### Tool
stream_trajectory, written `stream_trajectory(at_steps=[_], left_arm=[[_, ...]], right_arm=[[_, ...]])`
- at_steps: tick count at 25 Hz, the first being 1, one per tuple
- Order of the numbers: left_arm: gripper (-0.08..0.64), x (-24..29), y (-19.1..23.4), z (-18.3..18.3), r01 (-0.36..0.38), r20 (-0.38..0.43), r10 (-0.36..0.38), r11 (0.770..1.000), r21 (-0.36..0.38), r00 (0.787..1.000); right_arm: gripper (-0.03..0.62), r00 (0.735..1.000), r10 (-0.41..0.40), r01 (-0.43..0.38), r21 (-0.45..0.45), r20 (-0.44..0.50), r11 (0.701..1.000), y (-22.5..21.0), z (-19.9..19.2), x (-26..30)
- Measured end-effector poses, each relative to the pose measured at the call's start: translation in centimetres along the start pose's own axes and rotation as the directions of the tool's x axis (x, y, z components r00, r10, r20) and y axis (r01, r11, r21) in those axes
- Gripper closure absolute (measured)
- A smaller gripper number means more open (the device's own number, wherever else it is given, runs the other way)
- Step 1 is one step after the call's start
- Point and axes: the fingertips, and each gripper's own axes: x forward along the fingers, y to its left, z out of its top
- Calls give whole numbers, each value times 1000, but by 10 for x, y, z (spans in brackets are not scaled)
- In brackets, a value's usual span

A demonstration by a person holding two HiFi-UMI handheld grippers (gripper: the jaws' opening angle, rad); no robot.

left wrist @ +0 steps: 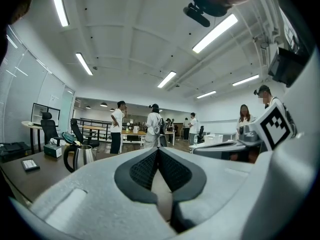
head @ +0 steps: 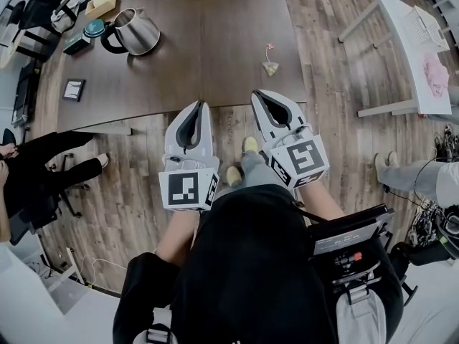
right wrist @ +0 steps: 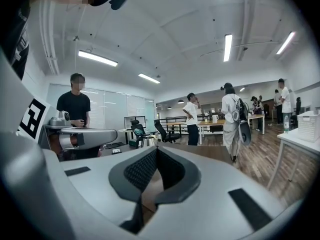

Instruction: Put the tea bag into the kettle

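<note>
"Steel kettle (head: 133,31) first: position?"

"Upright on the dark brown tabletop (head: 215,27), far left part, black handle turned left. A teal round piece (head: 94,28) sits just beside the handle. I cannot tell whether it belongs to the kettle."

"Tea bag (head: 270,67)?"

"Lying flat on the same tabletop, right part, near the front edge. Its string runs away from the person to a small tag (head: 270,47). It is well apart from the kettle, and nothing touches it."

"Left gripper (head: 203,104)?"

"Held out before the person, tips at the tabletop's near edge. Its own view shows the two dark pads pressed together at the tips, with nothing between them."

"Right gripper (head: 257,93)?"

"Beside the left one, angled toward the tea bag and the nearer of the two to it, though apart from it. The pads meet at the tips and nothing is pinched."

"Remaining entries?"

"A tan box (head: 100,3) and a dark box (head: 75,44) on the far left of the tabletop. A small dark framed card (head: 73,89) near the left front edge. A white table (head: 401,27) off to the right, carrying a pink cloth (head: 435,74). Wood plank floor (head: 136,192). Several people stand in the room behind, seen in both gripper views."
</note>
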Motion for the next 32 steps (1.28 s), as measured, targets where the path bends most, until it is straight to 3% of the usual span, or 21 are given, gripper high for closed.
stream_trajectory(at_steps=[15,24,32], left_arm=[[557,98,1,9,-11,-8,12,1000,25,1000],[557,137,16,9,-64,-16,65,997,35,998],[557,164,22,8,-62,-18,63,997,49,998]], right_arm=[[588,1000,10,-10,21,1,1000,-88,8,52],[588,1000,4,-4,14,-11,1000,-142,8,76],[588,999,-26,26,11,-29,1000,-179,5,90]])
